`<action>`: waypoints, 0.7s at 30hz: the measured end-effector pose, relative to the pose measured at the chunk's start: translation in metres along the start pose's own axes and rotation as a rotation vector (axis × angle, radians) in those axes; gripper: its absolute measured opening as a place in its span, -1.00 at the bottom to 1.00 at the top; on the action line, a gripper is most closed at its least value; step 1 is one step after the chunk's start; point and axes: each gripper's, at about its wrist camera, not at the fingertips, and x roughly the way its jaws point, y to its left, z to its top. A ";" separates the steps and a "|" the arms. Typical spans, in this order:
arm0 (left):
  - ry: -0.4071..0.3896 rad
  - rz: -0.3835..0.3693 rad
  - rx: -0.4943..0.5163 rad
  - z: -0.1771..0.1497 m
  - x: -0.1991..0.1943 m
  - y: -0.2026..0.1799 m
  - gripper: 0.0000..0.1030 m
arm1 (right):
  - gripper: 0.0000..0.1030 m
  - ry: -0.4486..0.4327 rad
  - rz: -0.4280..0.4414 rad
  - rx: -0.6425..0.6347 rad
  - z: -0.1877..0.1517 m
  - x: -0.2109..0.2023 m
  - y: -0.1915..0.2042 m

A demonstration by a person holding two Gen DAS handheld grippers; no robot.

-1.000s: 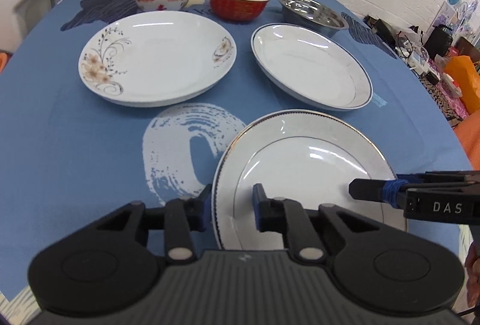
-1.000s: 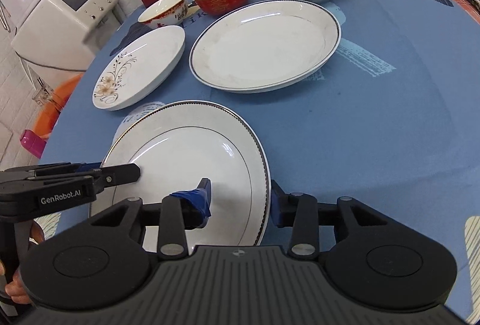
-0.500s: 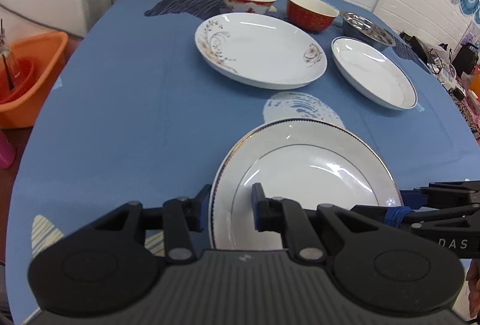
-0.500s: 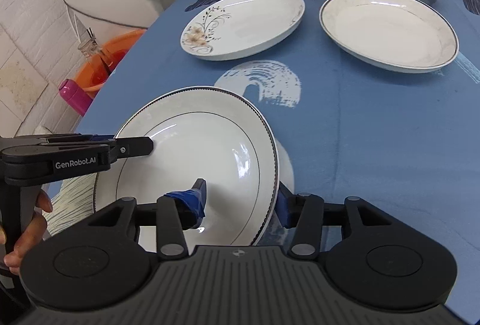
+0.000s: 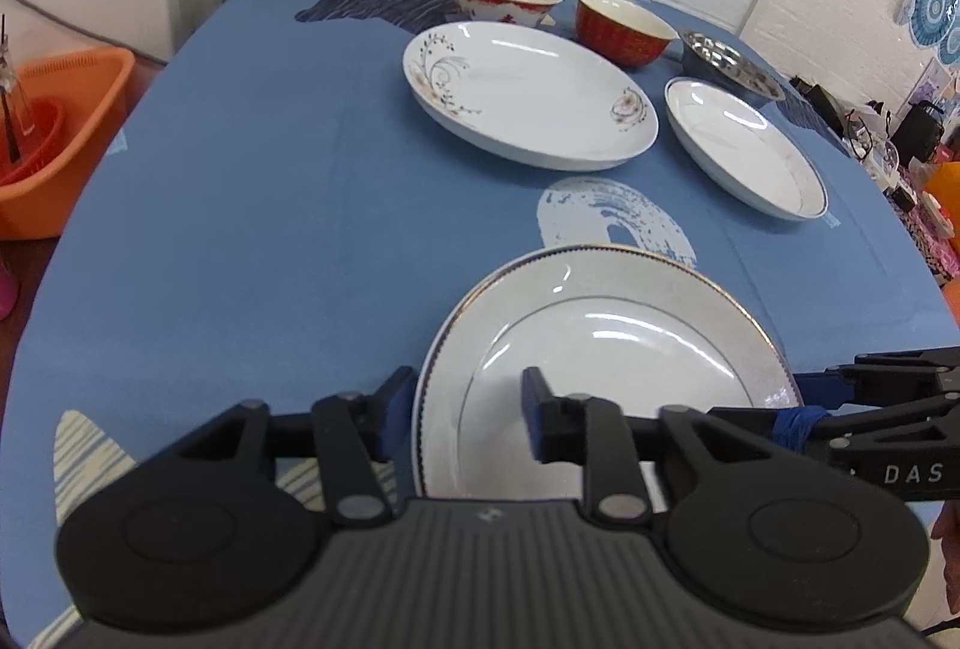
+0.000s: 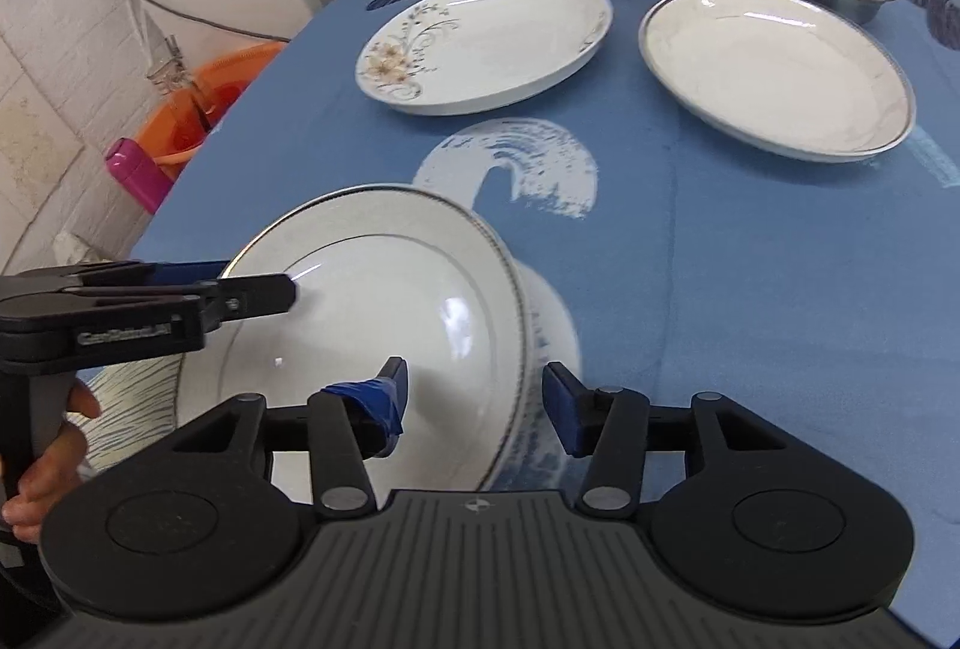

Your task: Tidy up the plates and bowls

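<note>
Your left gripper [image 5: 468, 412] clamps the near-left rim of the gold-rimmed plate [image 5: 606, 349], and your right gripper [image 6: 474, 400] grips its opposite rim, so the plate hangs tilted above the blue surface [image 5: 270, 205]. Beyond that plate lies the floral plate [image 5: 528, 94]; right of it, the silver-rimmed plate [image 5: 744, 145]. Farther back stand two red bowls [image 5: 624, 28] and a steel bowl [image 5: 729, 64].
</note>
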 end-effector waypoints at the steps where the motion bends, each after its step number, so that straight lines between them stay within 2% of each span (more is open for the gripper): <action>1: -0.026 0.019 0.001 0.002 -0.005 0.001 0.14 | -0.31 -0.020 -0.026 -0.005 0.003 -0.005 -0.002; 3: -0.084 0.061 0.022 0.008 -0.017 0.002 0.13 | -0.30 -0.061 -0.062 -0.009 0.012 -0.015 -0.008; 5: -0.121 0.085 0.030 0.020 -0.026 0.004 0.21 | -0.30 -0.081 -0.101 -0.005 0.024 -0.020 -0.013; 7: -0.141 0.091 0.021 0.034 -0.029 0.007 0.30 | -0.29 -0.113 -0.098 0.001 0.036 -0.024 -0.020; 8: -0.144 0.094 0.011 0.042 -0.028 0.010 0.58 | -0.29 -0.131 -0.097 0.014 0.044 -0.026 -0.023; 9: -0.151 0.098 0.004 0.049 -0.027 0.012 0.69 | -0.28 -0.145 -0.098 0.029 0.052 -0.027 -0.026; 13: -0.152 0.098 -0.028 0.080 -0.013 0.022 0.69 | -0.27 -0.214 -0.065 0.048 0.095 -0.022 -0.038; 15: -0.136 0.085 -0.061 0.099 -0.001 0.030 0.69 | -0.27 -0.201 -0.060 0.013 0.124 -0.004 -0.037; 21: -0.054 0.093 -0.090 0.147 0.050 0.041 0.69 | -0.27 -0.056 -0.119 -0.132 0.193 0.067 -0.029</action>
